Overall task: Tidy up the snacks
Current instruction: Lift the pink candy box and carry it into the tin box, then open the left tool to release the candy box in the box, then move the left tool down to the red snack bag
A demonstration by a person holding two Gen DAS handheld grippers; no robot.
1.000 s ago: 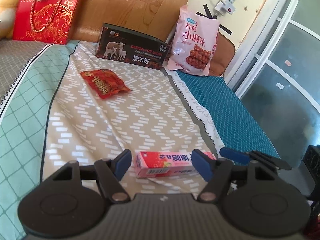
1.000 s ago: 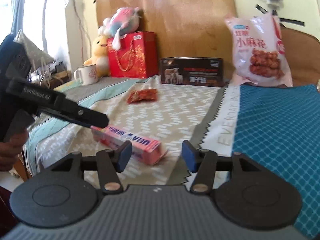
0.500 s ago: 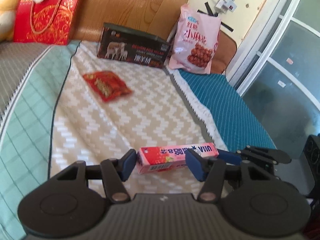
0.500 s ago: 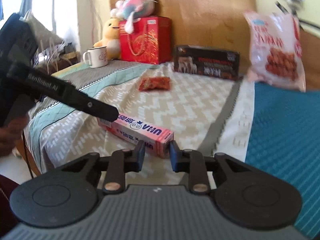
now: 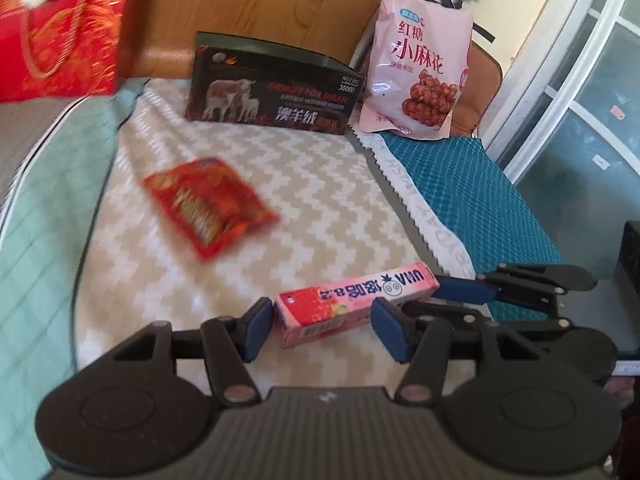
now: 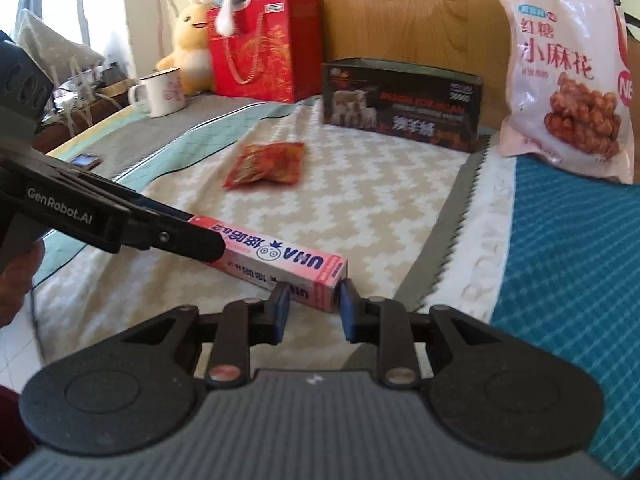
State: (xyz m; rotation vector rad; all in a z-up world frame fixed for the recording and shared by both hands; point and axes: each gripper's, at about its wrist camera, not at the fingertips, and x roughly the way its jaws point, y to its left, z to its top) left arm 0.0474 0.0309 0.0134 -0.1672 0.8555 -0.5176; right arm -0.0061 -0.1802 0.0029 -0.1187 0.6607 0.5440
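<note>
Both grippers have closed in on the pink candy box (image 5: 356, 300) and carried it up the bed (image 5: 320, 184).
Left gripper (image 5: 320, 326) spans one end, its fingers about half open and only loosely touching; right gripper (image 6: 311, 306) pinches the other. Ahead lie a red snack packet (image 5: 208, 204), a dark open box (image 5: 272, 88) and a pink bag (image 5: 420, 64); the packet sits in the path.

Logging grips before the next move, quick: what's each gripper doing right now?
Left gripper: shut on the pink candy box's end.
Right gripper: shut on the box's other end.
</note>
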